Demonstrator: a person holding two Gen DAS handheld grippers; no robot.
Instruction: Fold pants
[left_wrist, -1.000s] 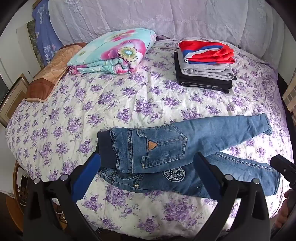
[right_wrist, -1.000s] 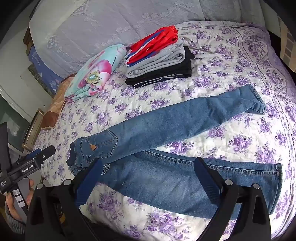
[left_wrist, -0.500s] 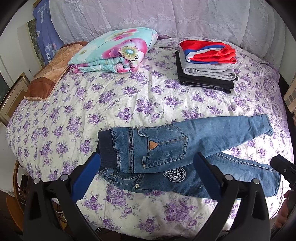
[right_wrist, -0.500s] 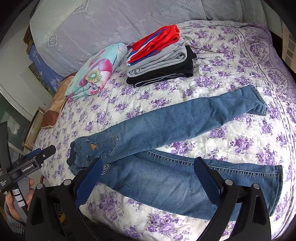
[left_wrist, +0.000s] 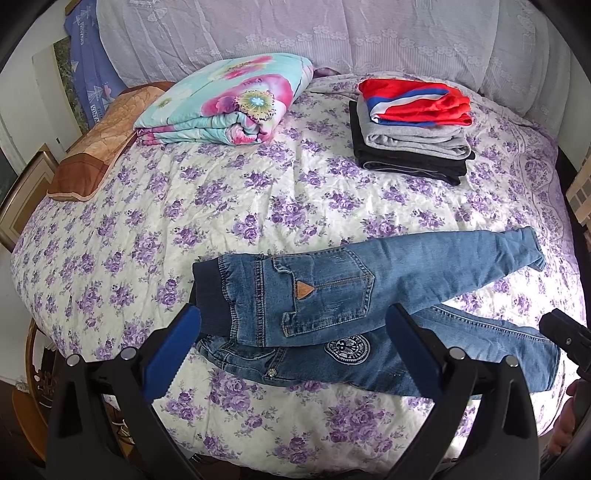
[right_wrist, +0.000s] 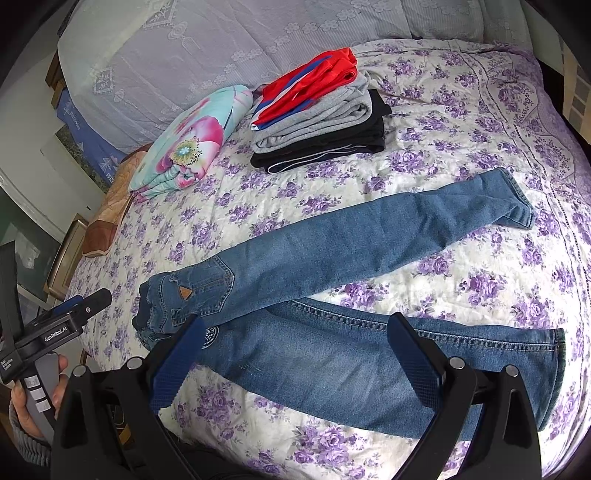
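Observation:
A pair of small blue jeans (left_wrist: 332, 295) lies on the purple-flowered bedspread (left_wrist: 184, 206), waistband to the left, its two legs splayed apart to the right. The upper leg (right_wrist: 369, 236) crosses over the lower leg (right_wrist: 369, 369). My left gripper (left_wrist: 295, 347) hovers open just in front of the waistband, holding nothing. My right gripper (right_wrist: 295, 365) hovers open over the lower leg, also empty. Each gripper shows at the edge of the other's view, held by a hand.
A stack of folded clothes (left_wrist: 410, 129), red on top, sits at the back right of the bed. A folded floral quilt (left_wrist: 229, 103) lies at the back left, with a brown pillow (left_wrist: 92, 147) beside it. A lace-covered headboard runs behind.
Both grippers have drifted slightly back from the bed; the jeans have not moved and both stay open.

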